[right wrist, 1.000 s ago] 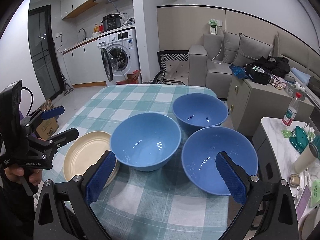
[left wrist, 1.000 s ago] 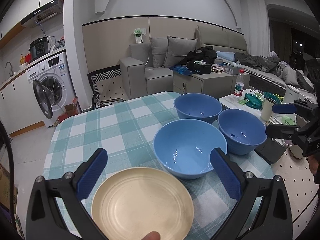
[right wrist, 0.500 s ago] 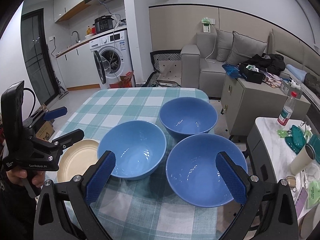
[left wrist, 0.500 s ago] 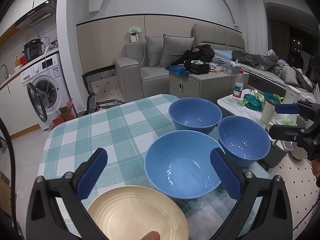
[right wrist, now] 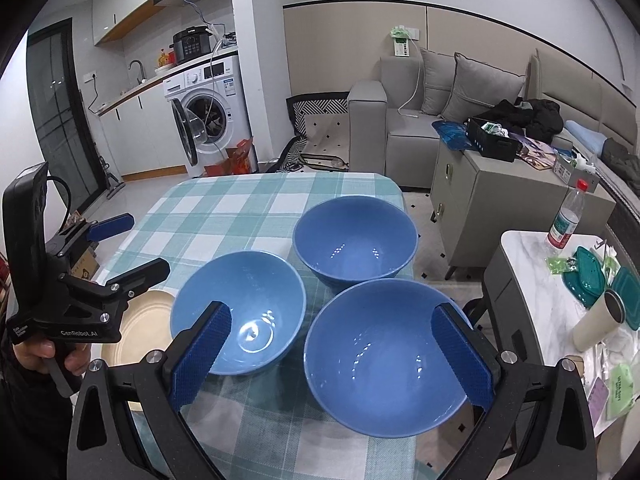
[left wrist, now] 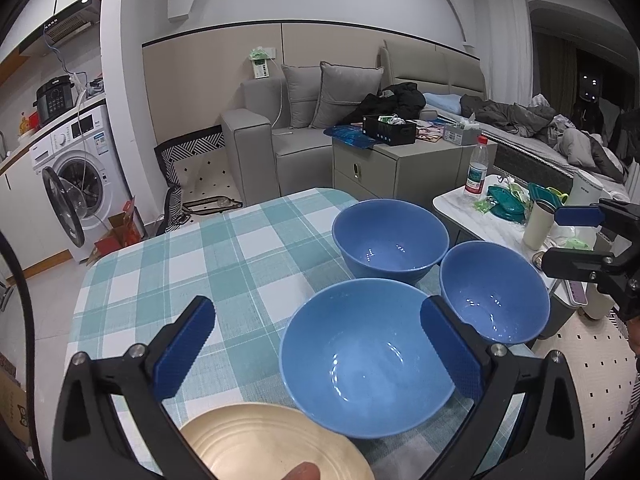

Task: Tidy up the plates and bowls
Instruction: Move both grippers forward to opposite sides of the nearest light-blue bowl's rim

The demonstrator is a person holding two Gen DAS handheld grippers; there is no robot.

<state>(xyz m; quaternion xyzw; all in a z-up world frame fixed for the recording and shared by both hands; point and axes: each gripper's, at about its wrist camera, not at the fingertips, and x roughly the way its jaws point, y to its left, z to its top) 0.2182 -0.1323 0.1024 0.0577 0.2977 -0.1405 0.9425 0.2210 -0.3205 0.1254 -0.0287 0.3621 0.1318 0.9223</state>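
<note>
Surface [right wrist: 248, 216]: cloth checked in pale teal and white. Three bowls, near-left [right wrist: 240, 312], far [right wrist: 356, 240] and near-right [right wrist: 384, 364]: plain glossy blue, inside and out. Plate [right wrist: 138, 332]: cream, unpatterned apart from faint concentric rings. Left tongs [left wrist: 316, 344] and right tongs [right wrist: 332, 356]: black frames carrying deep blue, finely textured pads. Washing machine [right wrist: 208, 112]: white. Sofa [right wrist: 404, 120]: grey, with grey cushions. Floor mat [right wrist: 320, 108]: black-and-white chevron.

"GenRobot.AI" in white on the black body of the left claw [right wrist: 116, 248], other labels unreadable
</note>
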